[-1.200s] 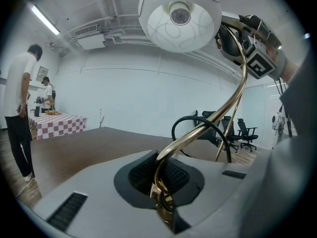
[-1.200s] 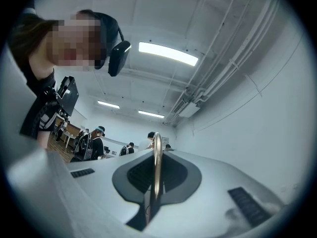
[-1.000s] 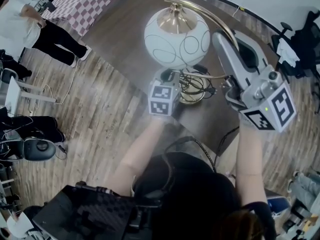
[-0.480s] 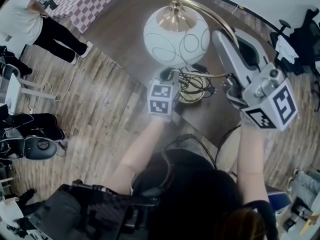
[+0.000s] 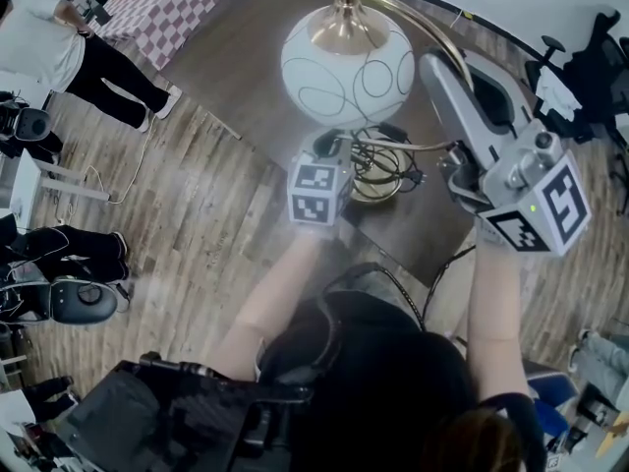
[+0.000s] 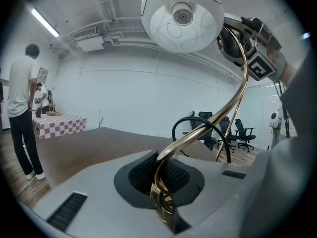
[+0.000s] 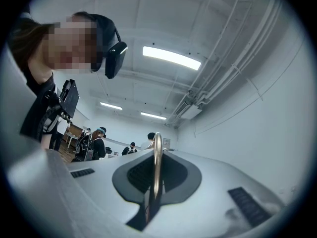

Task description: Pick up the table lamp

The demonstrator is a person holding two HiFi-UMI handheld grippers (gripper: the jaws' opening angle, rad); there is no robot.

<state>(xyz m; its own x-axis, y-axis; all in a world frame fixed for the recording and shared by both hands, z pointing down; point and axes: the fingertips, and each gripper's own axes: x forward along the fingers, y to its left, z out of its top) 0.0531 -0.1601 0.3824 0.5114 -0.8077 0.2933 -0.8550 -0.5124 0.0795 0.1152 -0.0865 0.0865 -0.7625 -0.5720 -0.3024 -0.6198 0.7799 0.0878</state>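
Head view: the table lamp [image 5: 359,91] sits over a dark table [image 5: 231,62]. Its white globe shade [image 5: 329,67] is drawn with thin looping lines and capped in brass. A brass arm [image 5: 425,32] arcs from above the shade, round its right side, and down to a base of brass rings [image 5: 378,177] just below the shade. A black cord [image 5: 409,165] trails beside the base. I cannot tell whether the base rests on the table or hangs clear of it. The left gripper [image 5: 334,150] reaches in under the shade, with its marker cube [image 5: 316,193] just beside the rings. The right gripper [image 5: 444,72] lies to the right of the shade, its grey tip against the brass arm. A checked table [image 5: 172,3] stands well off to the shade's left, with a person in a white top [image 5: 44,52] near it.

Left gripper view: the jaws are clamped tight on the lamp's brass stem [image 6: 161,185], low down near the base. From there the arm sweeps up and to the right, carrying the shade [image 6: 182,16] directly overhead, seen from below. The right gripper [image 6: 237,36] sits just right of the shade, against the arm. The black cord [image 6: 198,130] loops below the shade, and office chairs [image 6: 237,130] stand far beyond it.

Right gripper view: the jaws are pressed together on a thin brass rod [image 7: 157,165] of the lamp, which stands edge-on between the dark pads. Behind it are a ceiling light [image 7: 171,57] and the person's headset [image 7: 114,58].
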